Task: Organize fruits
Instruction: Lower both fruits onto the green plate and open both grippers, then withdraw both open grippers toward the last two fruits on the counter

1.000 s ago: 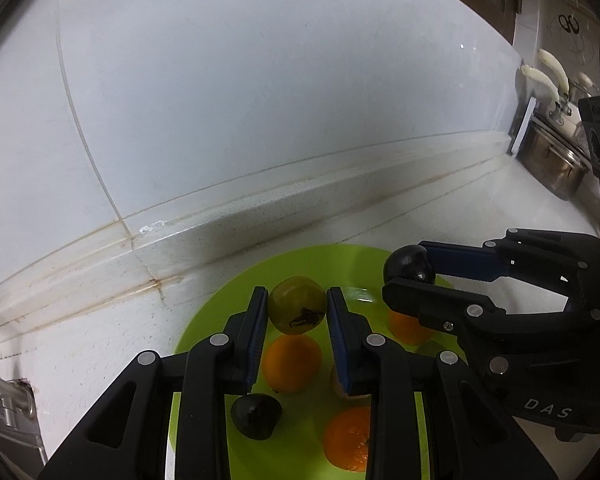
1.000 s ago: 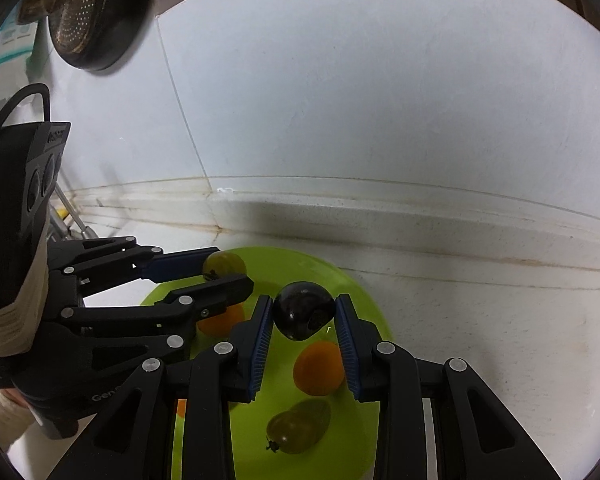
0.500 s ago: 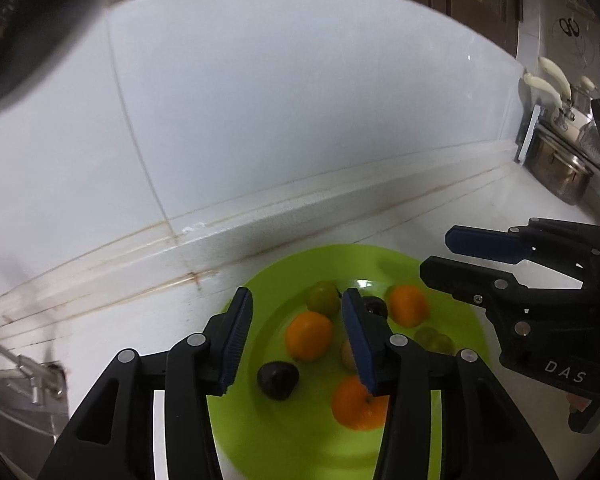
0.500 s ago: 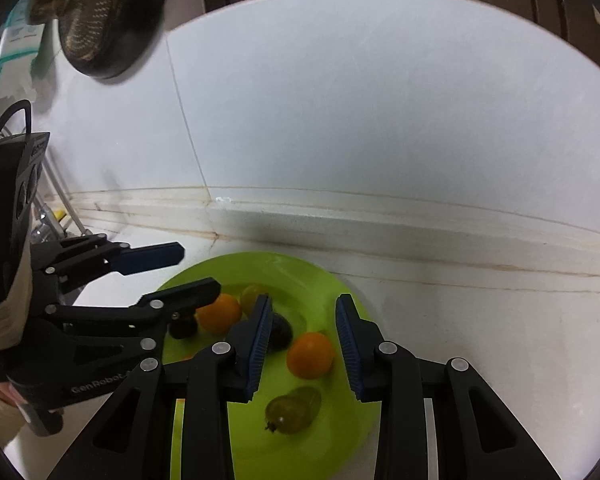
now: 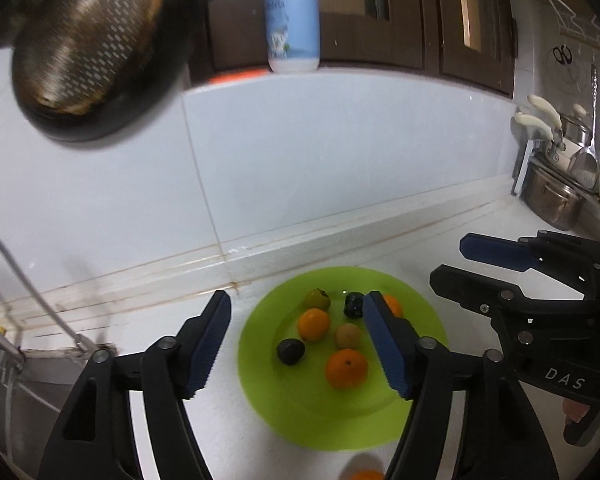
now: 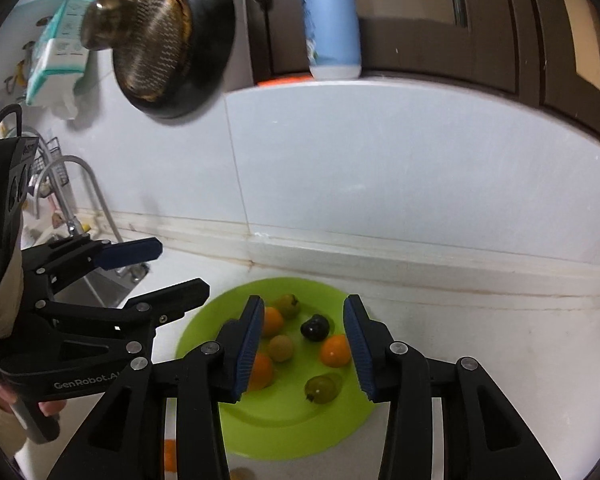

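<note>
Lime-green plastic, the plate sits on a white counter against a tiled wall and already holds the fruit: three oranges, two dark plums, two green fruits and a tan one, all lying loose near the plate's middle. Another orange lies off the plate at its near edge, and it looks like the next piece to fetch. To do that well, a gripper should come down over it with jaws spread wider than the fruit and close gently at its widest part, so it neither rolls away nor bruises.

The left gripper is released; its jaws have just been opening, with nothing clamped between them. The right gripper is likewise let go and has just been opening, also empty. Both hang above the plate, angled downward toward it, with the fruit seen through the gaps between their blue pads. A fingertip shows under the right gripper's handle.
</note>
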Action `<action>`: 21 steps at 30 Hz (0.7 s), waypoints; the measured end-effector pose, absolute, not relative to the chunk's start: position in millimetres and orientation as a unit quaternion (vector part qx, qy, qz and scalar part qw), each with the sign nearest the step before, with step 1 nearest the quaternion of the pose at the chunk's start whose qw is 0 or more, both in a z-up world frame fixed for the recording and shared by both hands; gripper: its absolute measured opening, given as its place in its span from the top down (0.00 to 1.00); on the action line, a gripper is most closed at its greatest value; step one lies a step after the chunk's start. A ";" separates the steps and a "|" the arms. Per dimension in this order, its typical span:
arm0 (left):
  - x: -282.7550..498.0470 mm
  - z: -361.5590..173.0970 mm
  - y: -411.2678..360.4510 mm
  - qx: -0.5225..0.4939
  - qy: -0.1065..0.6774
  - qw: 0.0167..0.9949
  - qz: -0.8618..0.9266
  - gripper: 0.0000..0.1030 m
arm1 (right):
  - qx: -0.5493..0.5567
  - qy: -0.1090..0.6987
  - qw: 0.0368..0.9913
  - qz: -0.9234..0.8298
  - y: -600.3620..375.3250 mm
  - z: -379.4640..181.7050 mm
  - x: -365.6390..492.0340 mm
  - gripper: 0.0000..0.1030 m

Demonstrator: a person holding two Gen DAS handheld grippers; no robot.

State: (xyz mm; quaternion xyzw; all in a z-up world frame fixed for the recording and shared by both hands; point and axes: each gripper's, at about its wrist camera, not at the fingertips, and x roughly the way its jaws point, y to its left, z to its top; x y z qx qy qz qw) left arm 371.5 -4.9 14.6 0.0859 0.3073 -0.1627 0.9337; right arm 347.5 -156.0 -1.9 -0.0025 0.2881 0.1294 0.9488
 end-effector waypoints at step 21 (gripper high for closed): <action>284.1 24.5 19.8 0.077 0.287 0.948 -0.116 0.06 | -0.013 0.265 0.957 0.113 -149.2 14.4 271.2 0.46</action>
